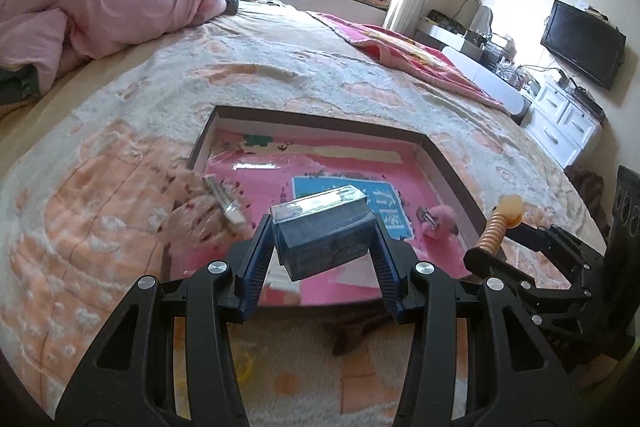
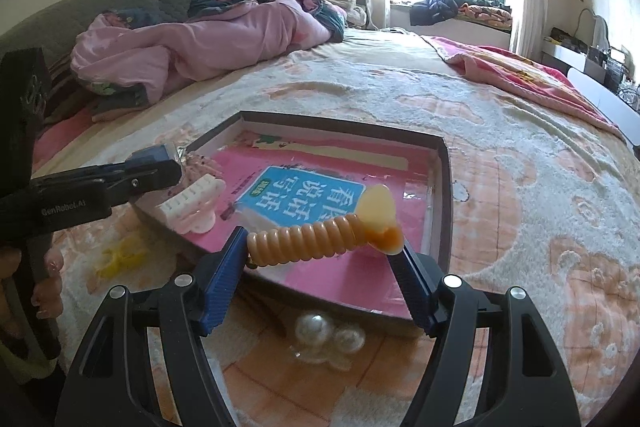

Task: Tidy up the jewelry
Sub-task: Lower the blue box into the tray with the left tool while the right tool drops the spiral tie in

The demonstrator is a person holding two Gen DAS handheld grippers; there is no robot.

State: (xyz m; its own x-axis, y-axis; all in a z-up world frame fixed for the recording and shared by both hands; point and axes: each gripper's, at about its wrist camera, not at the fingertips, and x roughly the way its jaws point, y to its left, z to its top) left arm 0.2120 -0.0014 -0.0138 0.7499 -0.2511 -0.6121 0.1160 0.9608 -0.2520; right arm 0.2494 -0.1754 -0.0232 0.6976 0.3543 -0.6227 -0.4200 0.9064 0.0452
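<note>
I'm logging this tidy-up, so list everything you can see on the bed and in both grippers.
tray: one, dark rim, pink lining, on the bedspread
small box: one, dark blue with clear lid, in left gripper
coil hair tie: one, orange, in right gripper
claw clip: one, white-pink, tray's left edge
fluffy clip: one, pink, inside tray
yellow clip: one, on bedspread
pearl piece: one, clear-white, before tray
quilt: one, pink, bed head
left gripper: black-blue
right gripper: black-blue

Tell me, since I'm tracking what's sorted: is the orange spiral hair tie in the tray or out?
Out. The orange spiral hair tie is held between the right gripper fingers, above the tray.
</note>
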